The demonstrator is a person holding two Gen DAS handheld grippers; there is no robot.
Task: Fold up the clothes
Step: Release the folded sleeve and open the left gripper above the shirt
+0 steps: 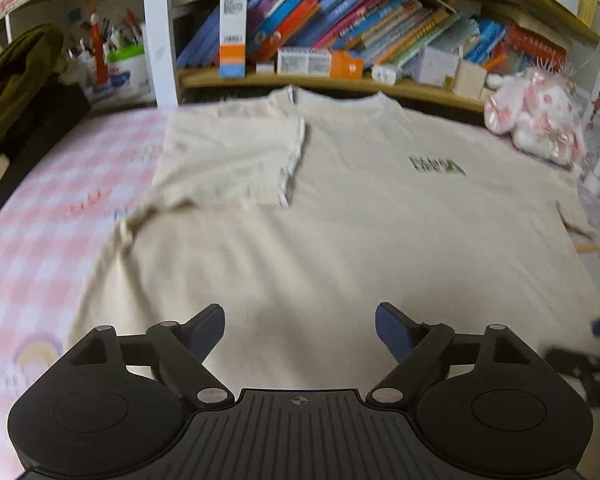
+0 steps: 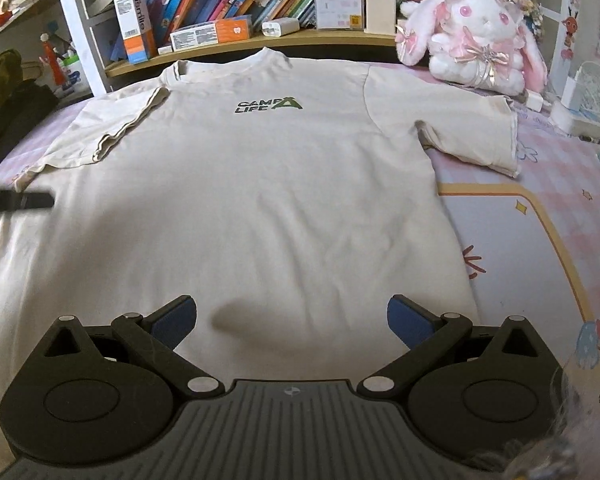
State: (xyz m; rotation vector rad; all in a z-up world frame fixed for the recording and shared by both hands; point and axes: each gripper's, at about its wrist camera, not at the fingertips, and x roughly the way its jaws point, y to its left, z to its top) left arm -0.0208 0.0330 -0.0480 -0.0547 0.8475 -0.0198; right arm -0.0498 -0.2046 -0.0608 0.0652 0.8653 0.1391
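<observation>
Lying flat on the bed point(image 2: 540, 240), front up: beige T-shirt point(image 2: 260, 200), collar toward the far edge by the bookshelf point(image 2: 260, 40).

Hovering over the shirt's near hem: left gripper point(image 1: 300, 330) and right gripper point(image 2: 292, 322), both gaping wide, holding nothing, pads clear of the cloth. Lying folded inward over the chest: left sleeve point(image 1: 236, 160). Spreading flat toward the bed's right edge: right sleeve point(image 2: 472, 136). Showing mid-chest: green-and-black logo point(image 2: 266, 106). Sitting at the far right corner near that sleeve: pink plush rabbit point(image 2: 480, 36). Poking in at the right view's left edge over the shirt: part of the left gripper, blurred.
</observation>
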